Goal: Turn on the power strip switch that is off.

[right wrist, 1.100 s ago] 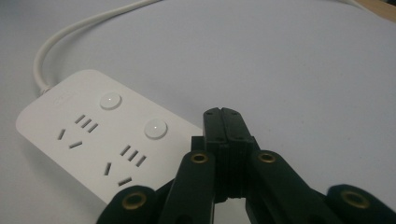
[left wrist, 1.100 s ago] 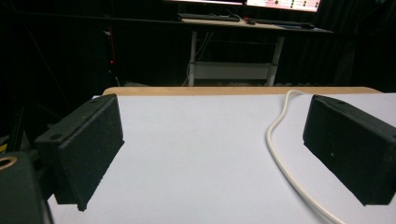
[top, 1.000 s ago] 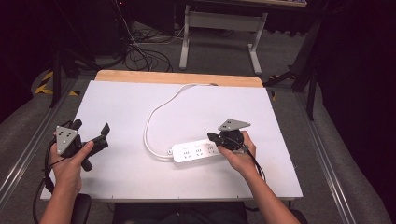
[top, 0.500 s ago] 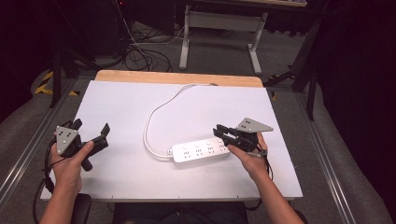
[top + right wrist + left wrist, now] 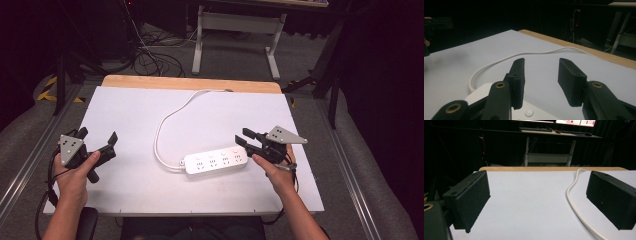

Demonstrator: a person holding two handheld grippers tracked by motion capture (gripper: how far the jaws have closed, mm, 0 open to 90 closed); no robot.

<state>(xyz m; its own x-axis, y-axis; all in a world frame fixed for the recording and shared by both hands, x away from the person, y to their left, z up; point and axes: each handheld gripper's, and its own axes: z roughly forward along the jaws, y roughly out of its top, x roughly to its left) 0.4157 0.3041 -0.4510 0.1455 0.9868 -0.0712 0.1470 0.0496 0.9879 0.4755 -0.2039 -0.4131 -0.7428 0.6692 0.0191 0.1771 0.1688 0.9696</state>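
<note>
Power strip lies flat on the white table, a little right of the middle and toward the person's side; its long axis runs almost straight across the table from left to right, with the right end tipped slightly farther from the person; its socket face points up. White cord leaves the strip's left end, loops out to the left, then curves away across the table to the far wooden edge; in the right tool's own view the same cord sweeps across the sheet beyond the jaws, and in the left tool's view it runs down between the pads, nearer the right one.

Right tool sits just beside the strip's right end, level and pointing left along the strip's length; its jaws have just been opening and now stand apart with nothing between them, the pads clear of the white casing that shows below them in its own view; the person's right hand holds it from behind.

Left tool is well apart from the strip, near the table's left edge, held in the left hand; its jaws are spread wide and empty, pointing across the table toward the far side.
</note>
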